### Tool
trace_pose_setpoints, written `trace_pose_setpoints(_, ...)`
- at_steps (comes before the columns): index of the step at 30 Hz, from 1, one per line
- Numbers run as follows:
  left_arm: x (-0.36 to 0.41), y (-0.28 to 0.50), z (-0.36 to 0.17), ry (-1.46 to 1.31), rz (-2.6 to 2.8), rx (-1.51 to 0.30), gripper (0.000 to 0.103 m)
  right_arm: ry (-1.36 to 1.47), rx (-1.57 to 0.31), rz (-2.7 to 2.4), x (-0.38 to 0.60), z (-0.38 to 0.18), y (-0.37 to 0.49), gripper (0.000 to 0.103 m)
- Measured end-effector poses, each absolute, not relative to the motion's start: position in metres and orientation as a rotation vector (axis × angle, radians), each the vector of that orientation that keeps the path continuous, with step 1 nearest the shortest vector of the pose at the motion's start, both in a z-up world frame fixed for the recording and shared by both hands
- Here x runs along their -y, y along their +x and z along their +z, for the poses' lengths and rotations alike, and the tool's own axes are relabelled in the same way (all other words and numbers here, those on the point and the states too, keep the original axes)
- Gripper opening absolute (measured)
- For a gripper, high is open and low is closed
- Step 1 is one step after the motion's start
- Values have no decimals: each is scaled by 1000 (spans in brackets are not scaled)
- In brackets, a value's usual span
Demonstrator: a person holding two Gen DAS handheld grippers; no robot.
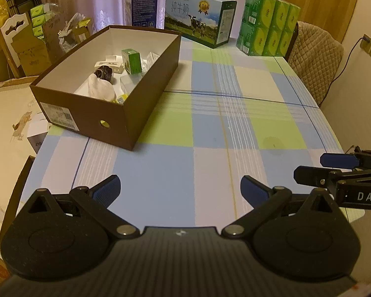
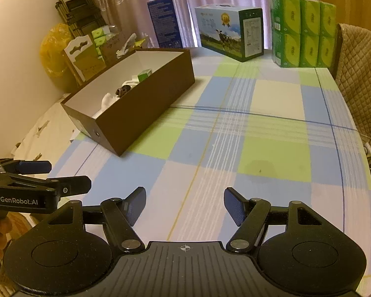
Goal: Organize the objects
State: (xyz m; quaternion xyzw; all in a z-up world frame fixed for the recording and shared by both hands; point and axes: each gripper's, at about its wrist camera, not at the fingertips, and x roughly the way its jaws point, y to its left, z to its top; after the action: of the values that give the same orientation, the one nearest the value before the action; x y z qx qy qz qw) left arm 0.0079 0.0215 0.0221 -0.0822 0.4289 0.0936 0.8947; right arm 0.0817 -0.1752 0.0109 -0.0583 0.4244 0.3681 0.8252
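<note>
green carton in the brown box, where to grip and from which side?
Grip the green carton across its narrow upper part, coming straight down through the brown box's open top. It stands upright above the clutter, and the walls block any side approach. Both grippers, left and right, are open.

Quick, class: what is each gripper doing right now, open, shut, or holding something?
Left gripper: open, holding nothing, above the table.
Right gripper: open, holding nothing.

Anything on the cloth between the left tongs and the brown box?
Nothing: only bare checked tablecloth lies between the open left tongs and the brown box, shown clearest in the left wrist view.
</note>
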Motion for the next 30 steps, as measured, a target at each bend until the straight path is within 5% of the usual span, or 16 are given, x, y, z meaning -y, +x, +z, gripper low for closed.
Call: trace_pose_setpoints(30, -3, 1, 21, -162, 168, -903, 102, -116, -908, 759, 193, 9, 71, 67)
